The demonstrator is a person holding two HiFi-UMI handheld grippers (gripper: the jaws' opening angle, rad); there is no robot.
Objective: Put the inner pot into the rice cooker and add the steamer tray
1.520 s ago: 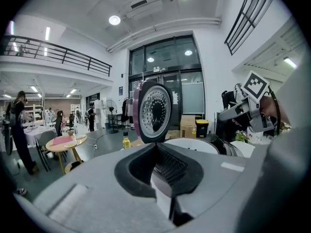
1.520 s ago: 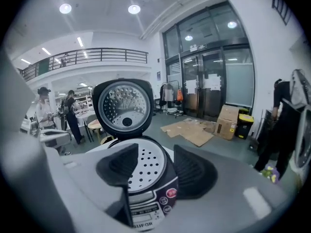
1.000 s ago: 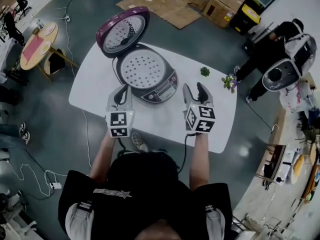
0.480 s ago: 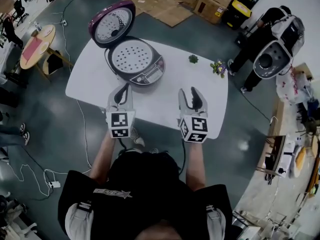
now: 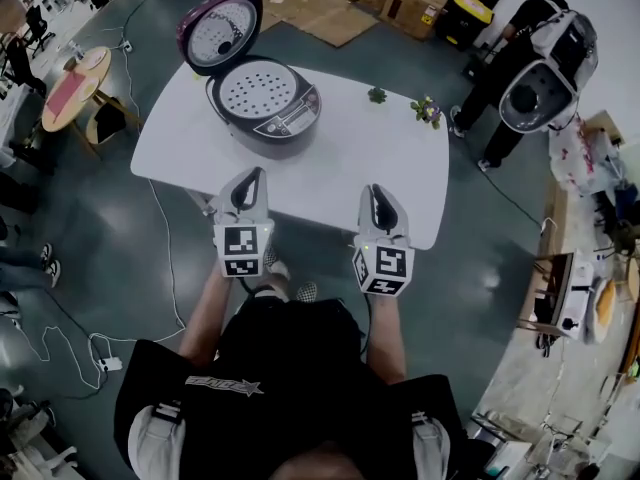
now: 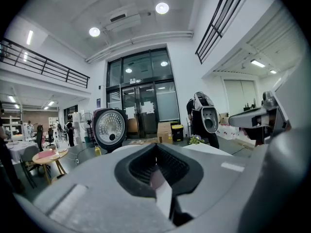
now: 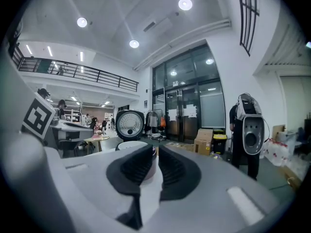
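Rice cooker [image 5: 290,128] on white table [image 5: 380,158], ahead and left of my tongs, well apart. Left gripper [image 5: 247,190] nearer. Steamer tray [image 5: 256,90] sits in its mouth. Lid [image 5: 218,28] stands open on far-left side, control panel faces me.

Left jaws together, empty. Right gripper [image 5: 379,208] closing, thin slit left, nothing between.

Against a second ago: both tongs back at table's near edge, cooker farther off, right jaws were wide.

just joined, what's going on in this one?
A person holds a gripper in each hand at the near edge of the white table, both empty. The rice cooker sits open, lid up, with the perforated steamer tray in it. The left gripper is shut; the right gripper is closing on nothing.
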